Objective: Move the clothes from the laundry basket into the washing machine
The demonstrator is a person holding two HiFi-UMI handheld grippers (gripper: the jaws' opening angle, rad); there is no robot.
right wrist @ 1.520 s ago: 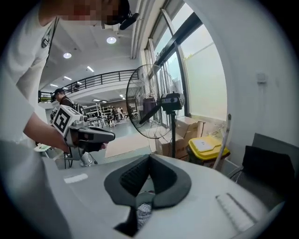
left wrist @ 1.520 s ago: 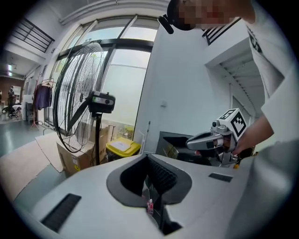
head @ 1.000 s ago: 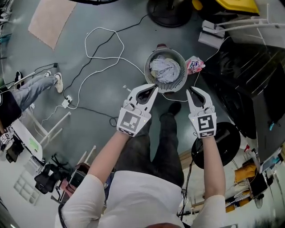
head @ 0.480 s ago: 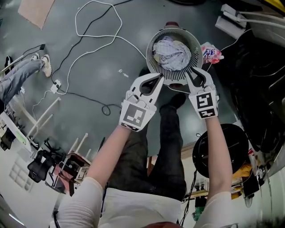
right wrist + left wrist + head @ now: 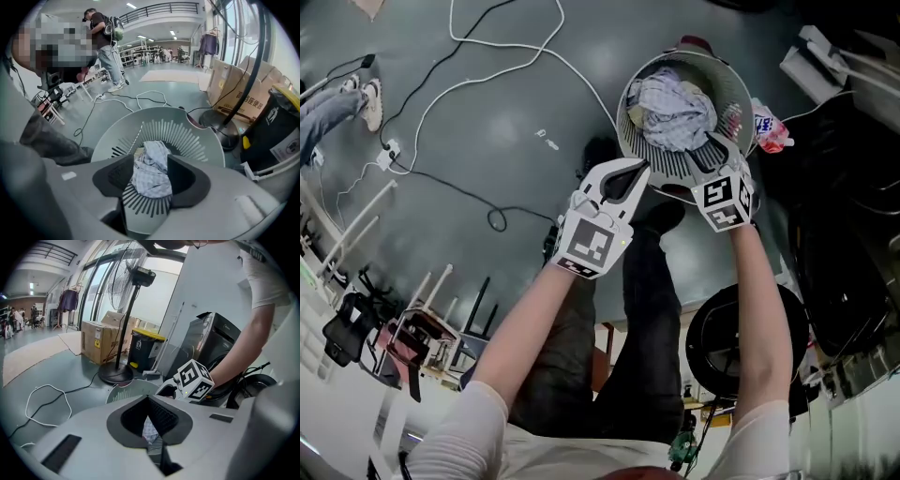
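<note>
A round grey slatted laundry basket point(image 5: 712, 80) stands on the floor with a crumpled pale checked cloth point(image 5: 675, 108) in it. My right gripper point(image 5: 720, 148) hangs over the basket's near rim, pointing steeply down. Its jaws are opening, and in the right gripper view the cloth point(image 5: 147, 180) shows in the gap of that gripper point(image 5: 151, 158), untouched by the pads. My left gripper point(image 5: 639, 169) is just left of the basket, shut and empty; its tips point(image 5: 148, 397) meet above the basket rim point(image 5: 123, 392). A black washing machine point(image 5: 213, 341) stands behind the basket.
White cable point(image 5: 487, 56) and black cable point(image 5: 459, 192) lie on the floor to the left. A pink packet point(image 5: 769, 127) sits beside the basket. A fan stand point(image 5: 115, 373), a yellow-lidded bin point(image 5: 145, 345) and cardboard boxes point(image 5: 101, 338) stand behind. A person point(image 5: 105, 42) stands far off.
Both grippers have come down toward the basket, which now sits closer in view. The right gripper's jaws have spread apart; the left stayed shut.
</note>
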